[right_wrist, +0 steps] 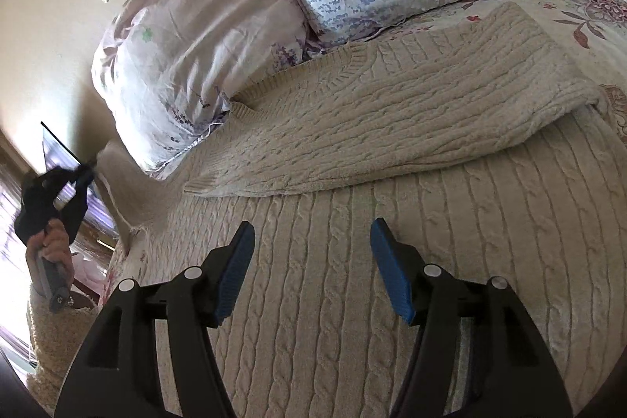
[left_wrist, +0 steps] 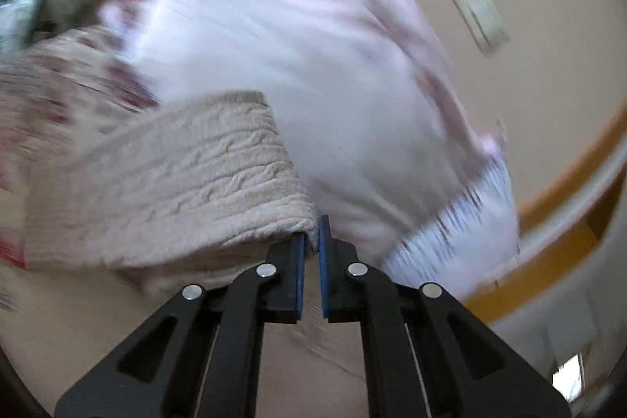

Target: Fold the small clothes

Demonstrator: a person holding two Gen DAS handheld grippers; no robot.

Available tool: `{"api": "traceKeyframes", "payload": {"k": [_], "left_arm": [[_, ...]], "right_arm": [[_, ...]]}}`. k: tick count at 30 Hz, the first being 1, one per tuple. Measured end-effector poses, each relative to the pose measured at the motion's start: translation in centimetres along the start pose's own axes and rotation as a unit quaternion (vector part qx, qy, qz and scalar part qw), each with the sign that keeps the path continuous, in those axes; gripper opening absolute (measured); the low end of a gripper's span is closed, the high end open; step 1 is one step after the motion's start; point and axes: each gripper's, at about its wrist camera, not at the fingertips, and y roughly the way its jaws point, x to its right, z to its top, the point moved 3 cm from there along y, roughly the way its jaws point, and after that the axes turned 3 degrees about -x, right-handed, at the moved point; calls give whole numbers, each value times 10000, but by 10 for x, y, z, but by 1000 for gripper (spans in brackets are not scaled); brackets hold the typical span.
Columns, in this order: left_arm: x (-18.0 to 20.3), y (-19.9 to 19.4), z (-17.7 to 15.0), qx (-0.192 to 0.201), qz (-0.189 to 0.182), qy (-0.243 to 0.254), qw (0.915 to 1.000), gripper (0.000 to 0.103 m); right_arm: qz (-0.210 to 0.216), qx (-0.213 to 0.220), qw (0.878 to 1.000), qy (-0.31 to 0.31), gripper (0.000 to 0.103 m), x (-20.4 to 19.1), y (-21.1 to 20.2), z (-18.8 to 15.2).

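- On the bed, cream cable-knit sweater (right_wrist: pixel 352 159) lies spread, one sleeve folded across body, beside floral pillows (right_wrist: pixel 203 49).
- Left gripper (left_wrist: pixel 312 241): jaws clamped on sweater edge, lifted.
- Right gripper (right_wrist: pixel 311 261): jaws apart, above knit, holding nothing.

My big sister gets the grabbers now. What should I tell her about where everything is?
Left gripper: shut on an edge of the cream cable-knit sweater, lifting it off the bed.
Right gripper: open, holding nothing, hovering over the sweater's body.
The sweater lies on the floral bedspread, below the two floral pillows; one sleeve is already folded across.
Left to do: bring the lifted side over, then fold the body. Progress beyond that sleeve is hard to judge.
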Motion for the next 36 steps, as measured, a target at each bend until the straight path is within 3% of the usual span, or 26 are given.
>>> {"api": "traceKeyframes", "payload": {"k": [4,8,10,11,13,16,22,28,32,36], "left_arm": [[41,52,-50,-647,-291,445,9965,6],[54,98,-103,-1518,-215,688,9858,7],[50,107,-121,-1849,-115,709,9801,16],[46,106,-126,-1914,-113,680,9791,18],[36,96,-127,-1918,-170,567,9797,32],[14,71,-114,-1593,-89,430,9863,38],[-45,43,-82,-1142,258,-245,9928,38],[-77,44,-79,-1180,383,-653,9901,35],[-83,42,-78,-1135,244,-814,9899,33],[-86,40,-78,-1115,231,-889,9895,29]], "right_arm": [[26,34,10000,33,63,2,-1,-2],[-143,-88,9999,-42,63,-1,2,-4],[-309,-187,9990,-264,63,-8,0,-3],[-398,-224,9978,-488,63,-15,-4,-1],[-432,-202,9956,-806,63,-28,-10,4],[-477,-116,9858,-1604,63,-61,-17,16],[-288,-511,9499,-3069,62,-141,19,18],[-559,-837,8939,-4368,56,-209,64,0],[-693,-962,8709,-4769,46,-229,99,-2],[-907,-1219,8507,-5032,43,-230,139,-9]]}}
